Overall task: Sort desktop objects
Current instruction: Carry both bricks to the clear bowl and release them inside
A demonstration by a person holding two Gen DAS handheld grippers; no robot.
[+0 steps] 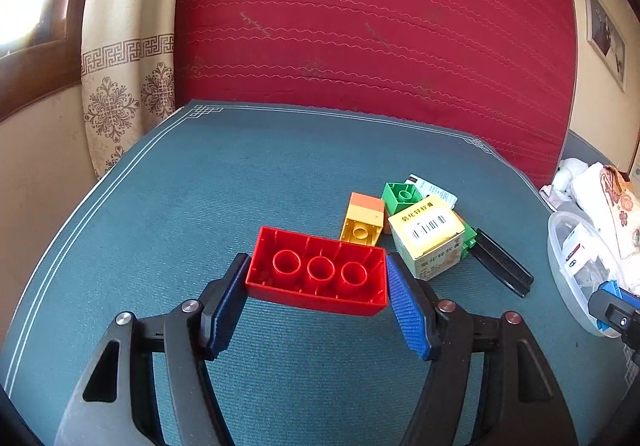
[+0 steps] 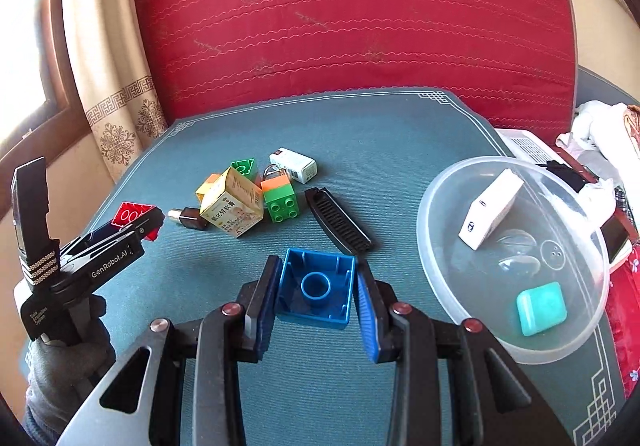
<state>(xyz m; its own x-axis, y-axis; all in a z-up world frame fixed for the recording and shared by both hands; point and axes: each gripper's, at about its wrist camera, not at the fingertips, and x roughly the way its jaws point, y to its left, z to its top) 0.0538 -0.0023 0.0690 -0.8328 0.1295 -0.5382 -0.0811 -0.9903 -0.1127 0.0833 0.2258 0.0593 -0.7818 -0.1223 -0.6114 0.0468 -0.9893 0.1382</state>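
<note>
Left gripper [image 1: 316, 286] pinches the red brick [image 1: 318, 272] across its long axis; right gripper [image 2: 316, 298] pinches the blue brick [image 2: 316, 292], hollow up; the bowl [image 2: 436, 206] lies just right of those jaws, nearer that hand.

**Both grippers clamped, angled down**

Left gripper [image 1: 318, 282] pitched downward, blue pads pressed on both short ends of a red brick [image 1: 318, 274], hollow side facing the camera. Seen from the right wrist at 9 o'clock, gripped from below by a gloved hand [image 2: 68, 358]. Right gripper [image 2: 318, 294] likewise tilted down, jaws narrow, pads tight against opposite walls of a blue brick [image 2: 316, 292]. Tip of it visible from the left wrist at 3 o'clock.
</note>
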